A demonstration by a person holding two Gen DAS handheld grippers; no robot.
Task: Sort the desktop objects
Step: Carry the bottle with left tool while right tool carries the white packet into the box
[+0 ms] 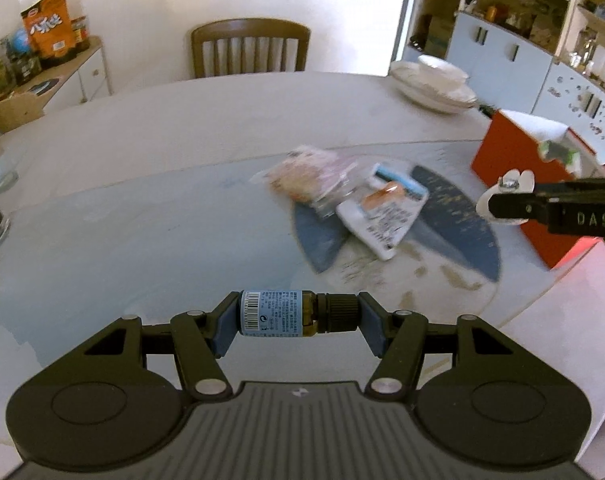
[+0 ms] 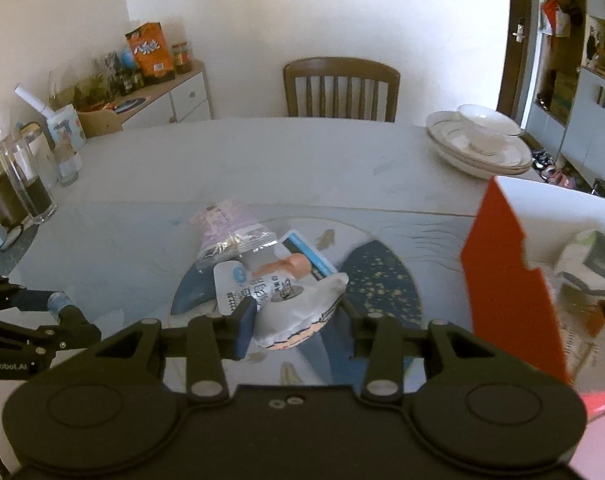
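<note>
My left gripper (image 1: 298,314) is shut on a small brown bottle (image 1: 270,312) with a blue label and a black cap, held sideways above the glass tabletop. My right gripper (image 2: 298,322) is shut on a white soft pouch (image 2: 290,308) with a metal snap and a striped edge. In the left wrist view the right gripper (image 1: 502,200) hangs in front of the red box (image 1: 510,148) with the pouch (image 1: 514,180) in its tips. A pink snack bag (image 1: 310,172) and a white and blue packet (image 1: 386,212) lie on the table between the two grippers.
The red box (image 2: 502,280), white inside, holds several items at the right. Stacked plates (image 2: 478,144) sit at the far right of the table (image 2: 262,152), a wooden chair (image 2: 340,88) stands behind it, and a glass jug (image 2: 22,184) and mug stand at the left edge.
</note>
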